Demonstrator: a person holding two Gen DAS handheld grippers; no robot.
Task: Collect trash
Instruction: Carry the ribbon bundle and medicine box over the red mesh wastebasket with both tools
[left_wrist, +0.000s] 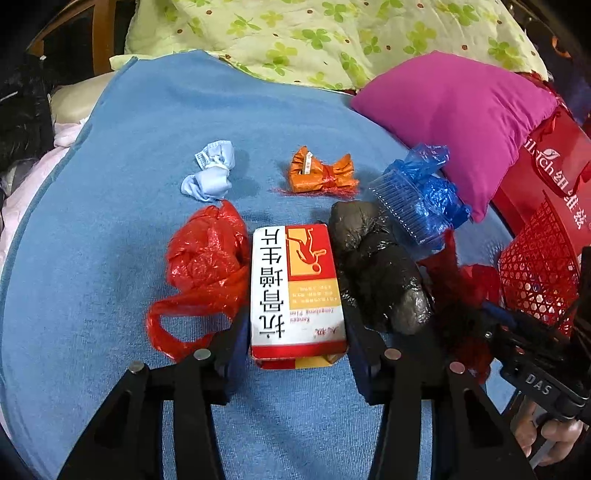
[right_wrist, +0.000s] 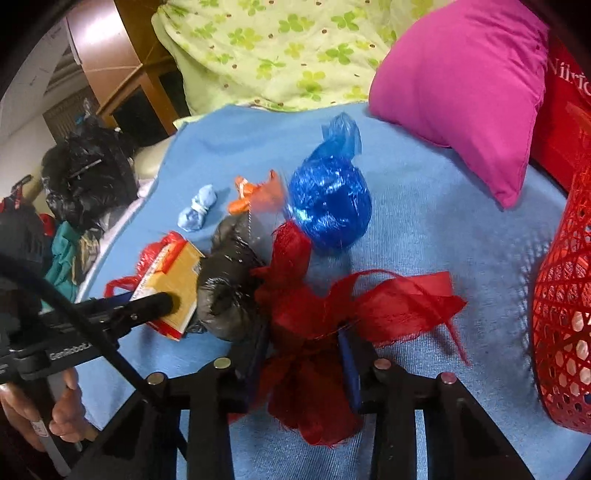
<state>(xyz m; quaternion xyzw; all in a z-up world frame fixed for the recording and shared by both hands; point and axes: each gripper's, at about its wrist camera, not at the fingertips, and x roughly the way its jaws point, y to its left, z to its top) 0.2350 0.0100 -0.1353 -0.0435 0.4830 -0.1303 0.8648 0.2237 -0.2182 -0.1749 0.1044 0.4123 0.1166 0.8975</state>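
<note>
My left gripper (left_wrist: 297, 328) is shut on a red and white medicine box (left_wrist: 295, 288) lying on the blue blanket (left_wrist: 110, 258). Beside the box lie a crumpled red plastic bag (left_wrist: 205, 266) on the left and a black bag (left_wrist: 376, 269) on the right. Farther off are a light blue wad (left_wrist: 212, 175), an orange wrapper (left_wrist: 321, 175) and a blue bag bundle (left_wrist: 421, 195). My right gripper (right_wrist: 304, 354) is shut on a red mesh scrap (right_wrist: 314, 332). The blue bag bundle (right_wrist: 328, 206) lies just beyond it.
A red mesh basket (right_wrist: 561, 314) stands at the right; it also shows in the left wrist view (left_wrist: 539, 273). A magenta pillow (left_wrist: 454, 118) and a red paper bag (left_wrist: 554, 162) lie behind. A green floral quilt (left_wrist: 314, 33) is at the back.
</note>
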